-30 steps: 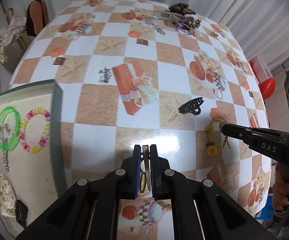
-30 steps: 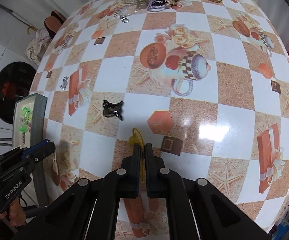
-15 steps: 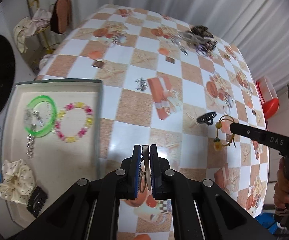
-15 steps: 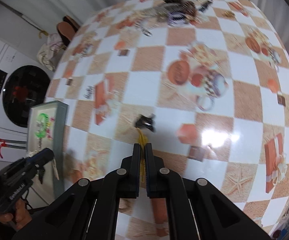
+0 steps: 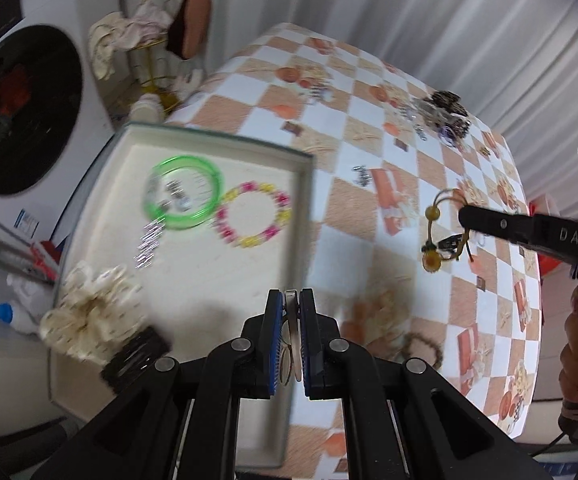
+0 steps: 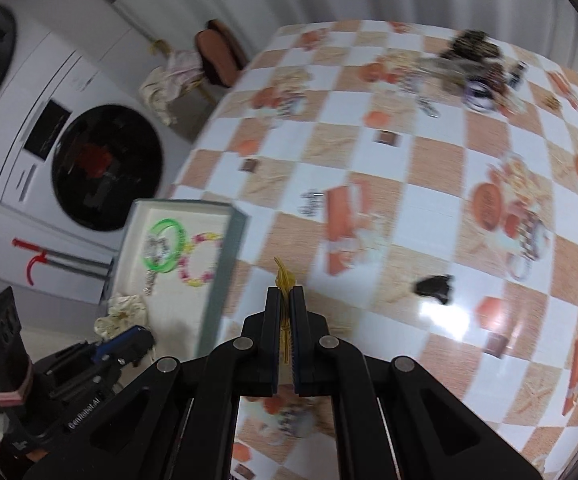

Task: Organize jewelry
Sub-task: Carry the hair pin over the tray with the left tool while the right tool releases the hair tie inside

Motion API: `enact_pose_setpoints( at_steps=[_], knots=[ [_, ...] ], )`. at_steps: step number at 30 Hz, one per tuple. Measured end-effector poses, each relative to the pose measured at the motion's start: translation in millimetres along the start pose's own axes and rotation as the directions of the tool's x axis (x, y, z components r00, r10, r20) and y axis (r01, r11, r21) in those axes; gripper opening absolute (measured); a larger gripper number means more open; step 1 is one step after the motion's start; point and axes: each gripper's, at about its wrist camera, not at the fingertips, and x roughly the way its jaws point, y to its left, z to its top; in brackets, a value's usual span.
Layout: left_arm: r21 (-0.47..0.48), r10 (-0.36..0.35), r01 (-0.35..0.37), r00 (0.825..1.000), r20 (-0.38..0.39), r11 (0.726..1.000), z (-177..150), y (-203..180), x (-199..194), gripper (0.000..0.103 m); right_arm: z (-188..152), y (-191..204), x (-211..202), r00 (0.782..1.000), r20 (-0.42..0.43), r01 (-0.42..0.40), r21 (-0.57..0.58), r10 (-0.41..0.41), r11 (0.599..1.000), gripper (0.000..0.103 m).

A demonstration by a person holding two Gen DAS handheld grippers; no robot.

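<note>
My left gripper (image 5: 291, 294) is shut on a thin metal bangle (image 5: 289, 344), over the near right part of the grey-rimmed tray (image 5: 304, 208). The tray holds a green bangle (image 5: 183, 190), a pink and yellow bead bracelet (image 5: 255, 216), a silver chain (image 5: 149, 240), a cream scrunchie (image 5: 89, 320) and a dark hair piece (image 5: 135, 354). My right gripper (image 6: 285, 290) is shut on a yellow cord bracelet (image 6: 284, 276), which hangs with its beads (image 5: 431, 258) above the table, right of the tray (image 6: 225, 248). The left gripper (image 6: 143, 334) shows at the tray's near end.
A black hair claw (image 6: 433, 286) lies on the checked tablecloth right of the tray. A small silver charm (image 6: 311, 202) sits mid-table, and a pile of several jewelry pieces (image 6: 473, 64) is at the far edge. A washing machine (image 6: 105, 168) stands left of the table.
Both grippers moved left toward the tray and rose. The yellow cord bracelet came up off the table in the right gripper. The left gripper is now over the tray.
</note>
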Motion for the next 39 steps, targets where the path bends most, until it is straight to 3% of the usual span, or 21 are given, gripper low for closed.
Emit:
enact_pose_setpoints(
  at_steps=[9, 19, 26, 39],
  knots=[
    [-0.083, 0.038, -0.041, 0.999, -0.031, 0.996, -35, 50, -6, 0.013, -3, 73, 34, 0.996, -0.054, -0.071, -0.110, 0.065, 0.991, 0.005],
    [-0.097, 0.089, -0.097, 0.992, -0.087, 0.991, -61, 73, 13, 0.013, -14, 118, 82, 0.982, -0.156, -0.128, -0.152, 0.105, 0.980, 0.005],
    [-0.077, 0.125, -0.132, 0.987, -0.097, 0.988, -65, 74, 24, 0.013, -17, 129, 110, 0.974, -0.201, -0.139, -0.168, 0.104, 0.976, 0.005],
    [-0.015, 0.232, -0.236, 0.965, -0.124, 0.972, -63, 69, 41, 0.013, -16, 116, 151, 0.965, -0.261, -0.039, -0.176, -0.008, 0.984, 0.005]
  ],
)
